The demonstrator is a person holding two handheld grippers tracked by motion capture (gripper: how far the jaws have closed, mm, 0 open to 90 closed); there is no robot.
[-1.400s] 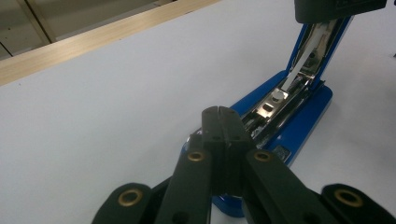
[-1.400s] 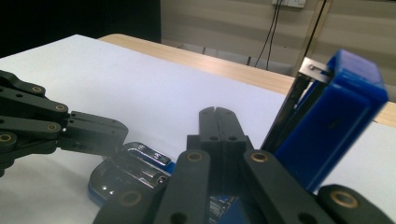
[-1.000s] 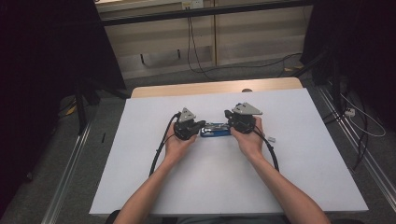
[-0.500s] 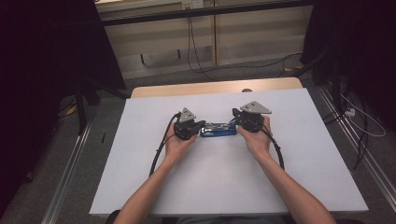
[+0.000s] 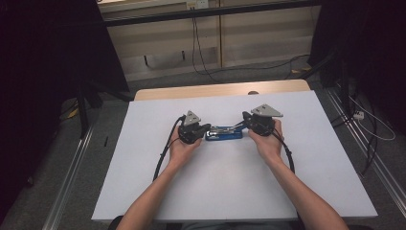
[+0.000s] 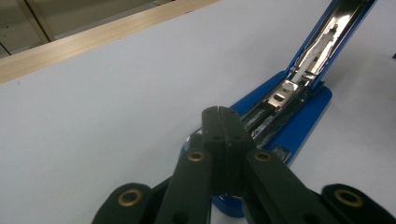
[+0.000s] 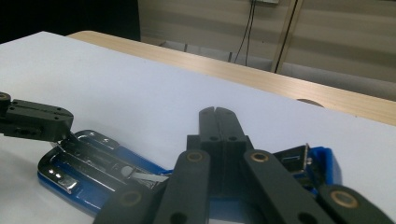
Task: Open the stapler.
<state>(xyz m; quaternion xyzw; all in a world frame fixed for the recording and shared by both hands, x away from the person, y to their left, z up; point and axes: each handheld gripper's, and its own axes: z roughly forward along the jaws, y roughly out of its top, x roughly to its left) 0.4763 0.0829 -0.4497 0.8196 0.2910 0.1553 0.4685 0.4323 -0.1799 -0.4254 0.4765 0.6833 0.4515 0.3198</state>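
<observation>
Blue plastic stapler with chrome magazine (image 5: 223, 133) lies mid-table on white sheet (image 5: 230, 191), lid swung open. Right gripper (image 5: 247, 117), jaws clenched empty, has drawn rightward, lifting lid further. Left gripper (image 5: 206, 128), clenched empty, pins base. Magazine now exposed for loading.

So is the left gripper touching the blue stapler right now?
Touching. In the right gripper view, the left gripper presses its shut tips on the stapler base's metal plate.

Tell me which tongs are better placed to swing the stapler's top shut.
Probably the right tongs: they sit shut at the raised blue top of the stapler, while the left tongs, also shut, rest on its base end and seem to steady it.
</observation>
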